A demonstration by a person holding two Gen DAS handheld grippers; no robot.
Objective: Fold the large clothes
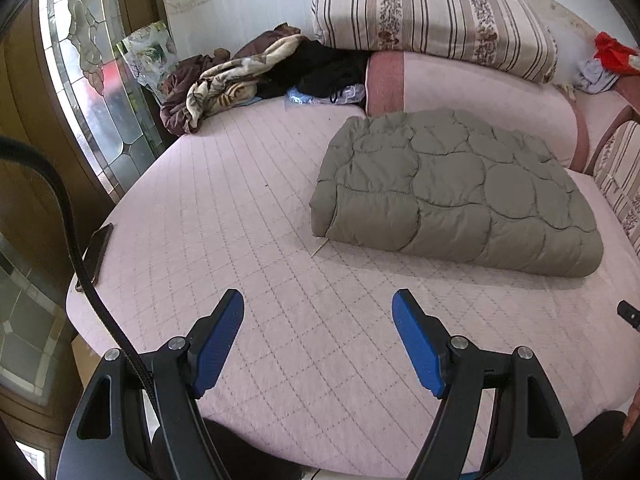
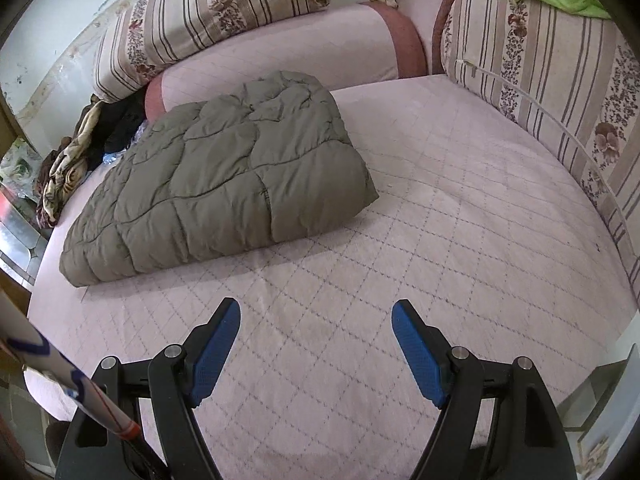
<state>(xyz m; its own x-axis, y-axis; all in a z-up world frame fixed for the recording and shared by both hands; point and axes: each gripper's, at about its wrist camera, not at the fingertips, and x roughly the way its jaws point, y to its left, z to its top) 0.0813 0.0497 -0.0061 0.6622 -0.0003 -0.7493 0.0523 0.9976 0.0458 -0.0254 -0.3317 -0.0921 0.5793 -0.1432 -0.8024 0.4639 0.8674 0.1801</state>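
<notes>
A grey-green quilted padded garment (image 1: 456, 188) lies folded into a thick rectangle on the pink quilted bed (image 1: 248, 216). It also shows in the right wrist view (image 2: 224, 180), to the upper left. My left gripper (image 1: 318, 304) is open and empty, held above the bed, short of the garment's near left corner. My right gripper (image 2: 316, 314) is open and empty, above the bare bed in front of the garment's near edge. Neither gripper touches the garment.
A heap of clothes and a patterned blanket (image 1: 240, 76) lies at the bed's far left corner. Striped floral cushions (image 1: 432, 12) and a pink bolster (image 2: 288, 52) line the back; another cushion (image 2: 560, 64) lines the right. A phone (image 1: 96, 252) lies at the bed's left edge, by a glass door (image 1: 92, 92).
</notes>
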